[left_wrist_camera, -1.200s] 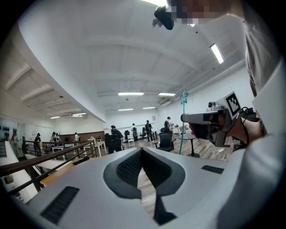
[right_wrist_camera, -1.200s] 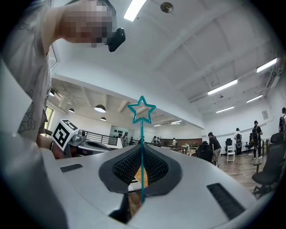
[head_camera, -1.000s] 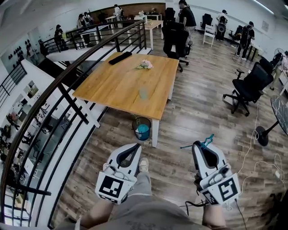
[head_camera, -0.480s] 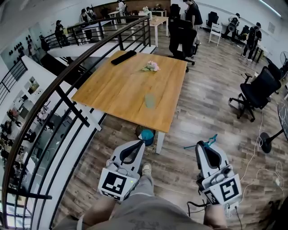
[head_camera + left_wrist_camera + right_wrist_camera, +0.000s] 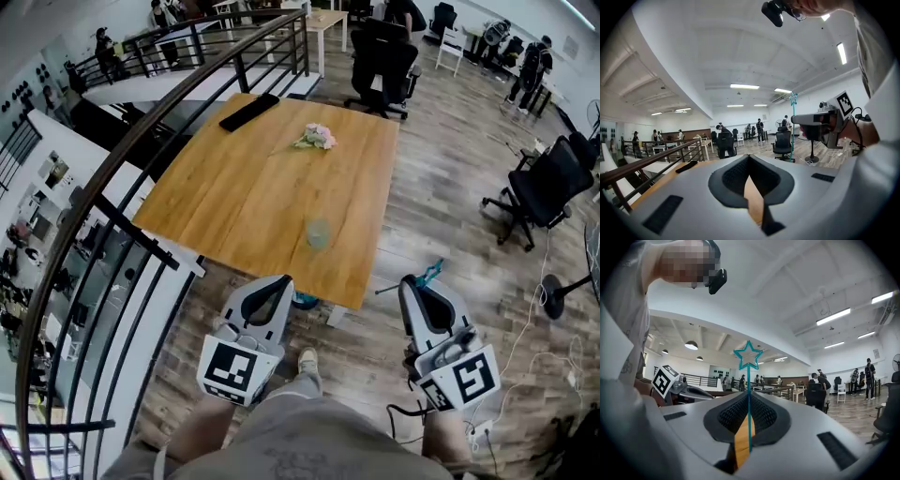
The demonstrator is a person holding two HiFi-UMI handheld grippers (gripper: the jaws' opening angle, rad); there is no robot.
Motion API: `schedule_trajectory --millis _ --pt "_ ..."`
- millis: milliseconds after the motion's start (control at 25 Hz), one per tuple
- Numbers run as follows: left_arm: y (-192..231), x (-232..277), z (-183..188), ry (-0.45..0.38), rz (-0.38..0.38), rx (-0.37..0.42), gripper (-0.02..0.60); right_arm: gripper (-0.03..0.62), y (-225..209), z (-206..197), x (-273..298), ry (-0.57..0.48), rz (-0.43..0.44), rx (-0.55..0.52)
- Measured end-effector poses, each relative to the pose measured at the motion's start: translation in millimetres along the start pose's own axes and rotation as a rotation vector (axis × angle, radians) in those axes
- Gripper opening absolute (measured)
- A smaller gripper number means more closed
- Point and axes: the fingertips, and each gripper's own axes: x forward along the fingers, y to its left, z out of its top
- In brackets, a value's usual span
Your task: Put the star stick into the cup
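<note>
Now the star stick (image 5: 749, 380) juts forward, pinched in the right gripper (image 5: 748, 413).

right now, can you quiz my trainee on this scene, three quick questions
1. True or false: the right tool is shut on the star stick.
2. Where does the cup stand? A on the table; B on the floor; C in the left tool.
3. Is the star stick in the cup yet?
Key: 1 true; 2 A; 3 no.
</note>
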Motion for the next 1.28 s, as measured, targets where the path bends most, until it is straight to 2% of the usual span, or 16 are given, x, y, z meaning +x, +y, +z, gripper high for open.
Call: schedule_trajectory --millis 240,560,720,1000,1280 --pt "50.3 42.9 -11.6 0.037 -0.008 -0.022 0.016 0.037 -26.7 -8.0 64.5 0.031 0.003 0.033" --pt "79.4 78.5 -24.2 0.074 0.001 -0.044 0.016 0.037 -47.4 -21.3 116.8 0.057 0.047 0.049" --pt "89.1 87.0 -21.2 0.044 0.051 -0.096 0.017 0.037 -53.8 -32.3 131.7 0.081 0.105 0.068" --pt "103.4 97.7 -13.8 0.068 0.139 -0.074 0.016 0.037 -65.4 -35.5 168.2 0.097 0.210 0.119" --pt "118.5 114.7 -22.5 0.097 0.204 -0.076 0.017 0.037 -71.5 -67.2 217.4 0.148 0.285 0.137"
